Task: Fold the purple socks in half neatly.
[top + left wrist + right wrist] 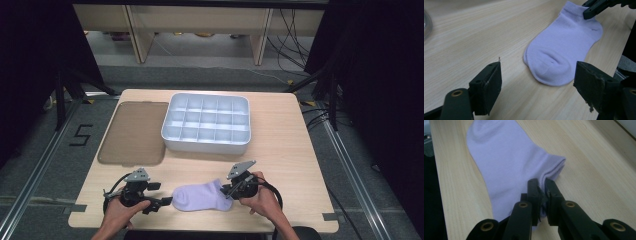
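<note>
A lilac ankle sock (pixel 201 196) lies flat near the table's front edge, toe to the left, cuff to the right. My right gripper (pixel 229 190) is shut on the sock's cuff edge; in the right gripper view the jaws pinch the sock (pixel 506 162) at its opening, with the gripper (pixel 543 185) low over the wood. My left gripper (pixel 162 202) stands open just left of the toe. In the left gripper view the sock (pixel 561 50) lies ahead between the spread jaws of that gripper (pixel 537 75), untouched.
A white tray with several compartments (pixel 206 142) stands mid-table behind the sock. A translucent brown lid (pixel 133 132) lies flat to its left. The table's front edge (pixel 200 227) runs close under both hands. Bare wood lies at the right.
</note>
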Available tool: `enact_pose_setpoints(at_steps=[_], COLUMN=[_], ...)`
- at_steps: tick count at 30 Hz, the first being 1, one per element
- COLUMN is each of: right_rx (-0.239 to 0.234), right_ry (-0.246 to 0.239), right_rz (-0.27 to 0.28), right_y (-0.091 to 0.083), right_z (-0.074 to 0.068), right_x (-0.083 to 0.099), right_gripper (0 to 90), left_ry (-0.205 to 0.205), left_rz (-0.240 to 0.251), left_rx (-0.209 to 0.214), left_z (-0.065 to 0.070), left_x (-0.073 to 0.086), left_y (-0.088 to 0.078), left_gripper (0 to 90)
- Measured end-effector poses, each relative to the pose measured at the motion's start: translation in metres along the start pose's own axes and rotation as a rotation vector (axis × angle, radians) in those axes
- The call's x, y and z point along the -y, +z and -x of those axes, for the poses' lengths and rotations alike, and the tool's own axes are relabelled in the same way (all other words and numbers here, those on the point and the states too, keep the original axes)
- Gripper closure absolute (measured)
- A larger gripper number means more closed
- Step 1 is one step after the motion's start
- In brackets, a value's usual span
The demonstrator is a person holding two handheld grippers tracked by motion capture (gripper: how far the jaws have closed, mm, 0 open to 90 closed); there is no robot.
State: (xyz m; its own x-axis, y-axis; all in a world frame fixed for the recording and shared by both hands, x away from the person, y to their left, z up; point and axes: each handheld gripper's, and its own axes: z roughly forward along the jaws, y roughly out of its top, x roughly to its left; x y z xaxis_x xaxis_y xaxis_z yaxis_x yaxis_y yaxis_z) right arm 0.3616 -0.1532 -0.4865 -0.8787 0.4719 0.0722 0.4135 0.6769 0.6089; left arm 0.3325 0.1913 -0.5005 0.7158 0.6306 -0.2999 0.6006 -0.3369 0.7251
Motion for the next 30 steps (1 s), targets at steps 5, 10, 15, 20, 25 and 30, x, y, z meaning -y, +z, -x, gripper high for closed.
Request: enact_pose_setpoints(at_steps=[5,10,15,20,25,30], right_rx=[-0.005,-0.006,0.003,0.005,-0.002,-0.001], right_ry=[0.008,-0.010,0.008,-0.008,-0.005,0.028], right_rz=[-0.009,-0.016,-0.022,-0.019,-0.023,-0.030], right_y=[0.002,0.001,0.002,0.002,0.003,0.006], right_z=[0.000,0.002,0.002,0.003,0.001,0.002], right_x=[0.001,0.001,0.002,0.002,0.002,0.005], right_gripper=[84.2,84.0,83.7,83.1,81.6,73.7], left_ry=[0.044,0.049,0.062,0.119,0.218,0.228], left_rz=[-0.031,-0.054,-0.068,-0.072,-0.046,-0.052], left_rx=[-0.008,-0.015,-0.022,-0.058,-0.099,-0.069], left_z=[0.004,0.007,0.013,0.015,0.023,0.025], left_x=[-0.004,-0.005,-0.009,-0.009,-0.007,-0.009], left_y=[0.004,0.015,0.030,0.038,0.039,0.039], left_gripper=[27.9,38.0,44.9,59.2,81.2,85.9])
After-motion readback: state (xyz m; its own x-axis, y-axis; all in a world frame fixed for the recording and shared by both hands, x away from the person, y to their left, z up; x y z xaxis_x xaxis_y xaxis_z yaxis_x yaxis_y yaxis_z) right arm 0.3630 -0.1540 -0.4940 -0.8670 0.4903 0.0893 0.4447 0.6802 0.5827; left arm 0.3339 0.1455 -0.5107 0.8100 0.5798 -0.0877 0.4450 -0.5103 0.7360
